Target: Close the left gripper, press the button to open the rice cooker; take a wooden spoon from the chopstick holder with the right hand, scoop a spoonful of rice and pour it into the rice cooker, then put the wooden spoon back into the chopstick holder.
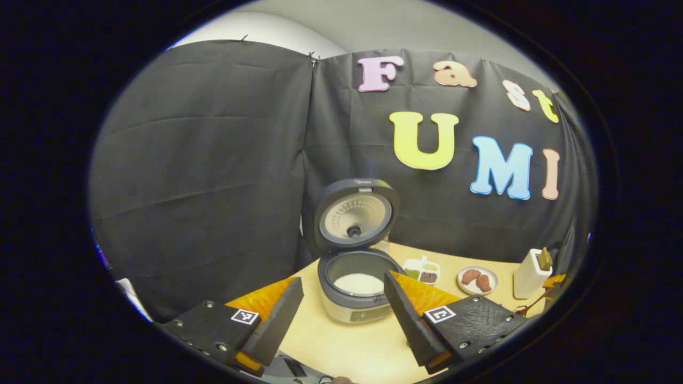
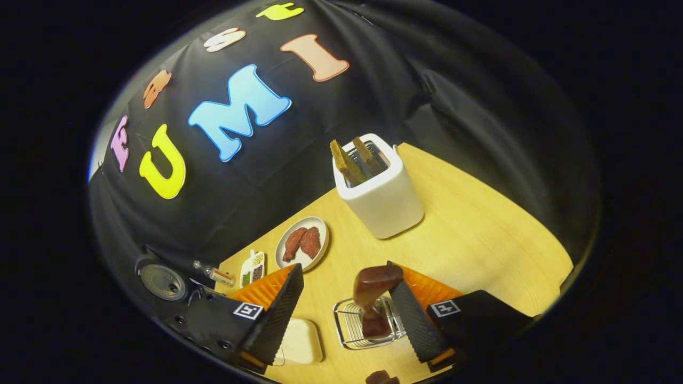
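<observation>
The rice cooker (image 1: pixel 356 266) stood open on the table (image 1: pixel 363 346), lid (image 1: pixel 356 213) tipped up and back against the booth wall, and white rice lay in the inner pot. The left claw (image 1: pixel 341 314) hung in front of it with its fingers wide apart, nothing between them, well short of the cooker. Off to the cooker's right sat a small divided dish (image 1: pixel 422 271) of grains and beans, then a plate (image 1: pixel 477 280) with reddish-brown pieces on it, then a white toaster (image 1: pixel 529 274) with bread poking out of the top.

Over on the right gripper view, the whole scene tilted. The right claw (image 2: pixel 344 304) was spread too, gripping nothing. Just ahead of its fingers stood the wire chopstick holder (image 2: pixel 352 325), and the wooden spoon (image 2: pixel 372 298) sat in it, bowl end up, close against the inner side of the right-hand finger (image 2: pixel 413 314); whether it touched could not be told. A pale rectangular block (image 2: pixel 301 341) lay on the table beside the holder, next to the left-hand finger. Farther off were the toaster with two slices standing in its slots, the plate of reddish pieces and the divided dish near the wall. At the far left edge, the cooker's raised lid (image 2: pixel 161 281) showed, with a small bottle (image 2: pixel 216 275) lying next to it.
</observation>
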### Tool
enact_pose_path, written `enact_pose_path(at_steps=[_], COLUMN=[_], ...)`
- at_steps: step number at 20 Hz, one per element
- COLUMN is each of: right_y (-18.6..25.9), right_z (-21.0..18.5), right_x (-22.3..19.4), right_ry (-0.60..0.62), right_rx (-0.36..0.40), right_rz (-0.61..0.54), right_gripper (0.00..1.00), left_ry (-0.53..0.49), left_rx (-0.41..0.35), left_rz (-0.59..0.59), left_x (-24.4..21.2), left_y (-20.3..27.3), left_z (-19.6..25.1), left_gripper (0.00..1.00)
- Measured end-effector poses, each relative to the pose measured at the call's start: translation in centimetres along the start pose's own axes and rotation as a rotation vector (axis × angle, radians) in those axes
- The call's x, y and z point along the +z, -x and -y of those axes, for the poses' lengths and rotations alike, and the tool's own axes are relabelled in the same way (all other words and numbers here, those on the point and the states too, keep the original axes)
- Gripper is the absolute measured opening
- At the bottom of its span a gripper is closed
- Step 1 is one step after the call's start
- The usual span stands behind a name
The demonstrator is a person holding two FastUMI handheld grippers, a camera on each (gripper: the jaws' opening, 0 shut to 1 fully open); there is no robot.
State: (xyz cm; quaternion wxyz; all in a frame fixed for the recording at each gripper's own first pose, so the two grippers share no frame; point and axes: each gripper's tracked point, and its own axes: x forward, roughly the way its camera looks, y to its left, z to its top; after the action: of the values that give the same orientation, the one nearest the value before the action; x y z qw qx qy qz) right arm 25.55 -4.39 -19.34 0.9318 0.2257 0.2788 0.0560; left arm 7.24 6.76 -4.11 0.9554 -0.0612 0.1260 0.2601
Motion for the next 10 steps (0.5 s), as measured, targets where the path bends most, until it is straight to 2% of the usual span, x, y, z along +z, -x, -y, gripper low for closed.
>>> enact_pose_path(at_steps=[4,7,10], right_y=[3.9,7.4,10.6], right_z=[0.3,-2.0,-4.3], right_x=[0.4,1.2,1.9], right_ry=[0.161,0.262,0.303], right_rx=[-0.073,-0.092,-0.114], right_rz=[0.104,0.195,0.277], right_gripper=[0.97,0.98,0.98], left_ry=[-0.035,-0.076,-0.053], left_rx=[-0.082,-0.168,-0.253], left_rz=[0.080,0.134,0.148], left_x=[6.4,11.5,15.3], left_y=[-4.5,-8.8,-13.2], left_z=[-0.4,0.8,2.2], left_gripper=[0.97,0.96,0.97])
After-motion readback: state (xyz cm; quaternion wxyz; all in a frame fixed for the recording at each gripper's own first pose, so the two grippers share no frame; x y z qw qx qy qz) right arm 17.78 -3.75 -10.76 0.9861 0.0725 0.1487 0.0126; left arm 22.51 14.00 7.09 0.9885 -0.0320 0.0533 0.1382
